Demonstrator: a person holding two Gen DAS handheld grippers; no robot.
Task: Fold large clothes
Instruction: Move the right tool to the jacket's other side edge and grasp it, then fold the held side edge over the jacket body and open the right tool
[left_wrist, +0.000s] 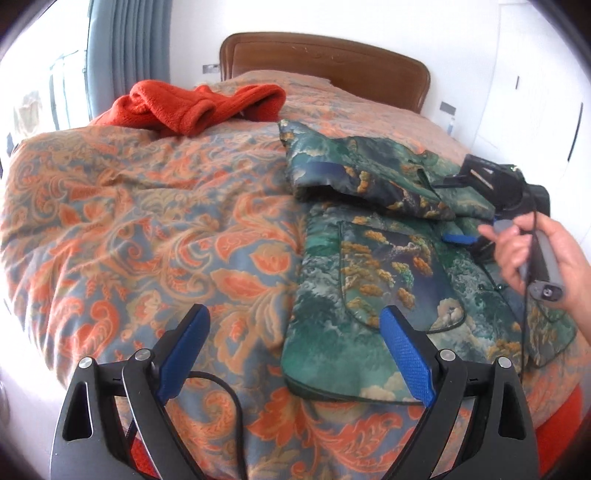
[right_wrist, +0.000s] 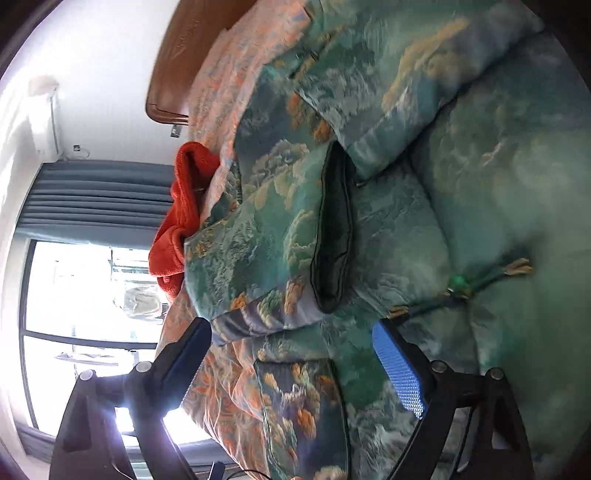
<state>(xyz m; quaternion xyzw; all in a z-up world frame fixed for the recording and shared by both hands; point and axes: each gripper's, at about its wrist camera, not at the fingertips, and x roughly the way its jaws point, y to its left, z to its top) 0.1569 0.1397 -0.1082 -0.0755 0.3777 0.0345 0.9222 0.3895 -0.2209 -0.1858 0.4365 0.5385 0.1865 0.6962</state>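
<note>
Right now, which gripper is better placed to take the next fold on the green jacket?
Right, probably. The right gripper is open, tipped sideways right over the green jacket near its folded sleeve. The left gripper is open too, but straddles the jacket's near edge, half over the bedspread.

Left claw (left_wrist: 295, 354) spread wide, right claw (right_wrist: 291, 365) spread wide, rolled sideways

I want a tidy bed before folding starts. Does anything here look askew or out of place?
The orange fleece garment lies crumpled in a heap near the wooden headboard, not flat. The green landscape-print jacket lies spread on the paisley bedspread, one sleeve folded across it. Both tongs are open and hold nothing. Nothing looks damaged.
</note>
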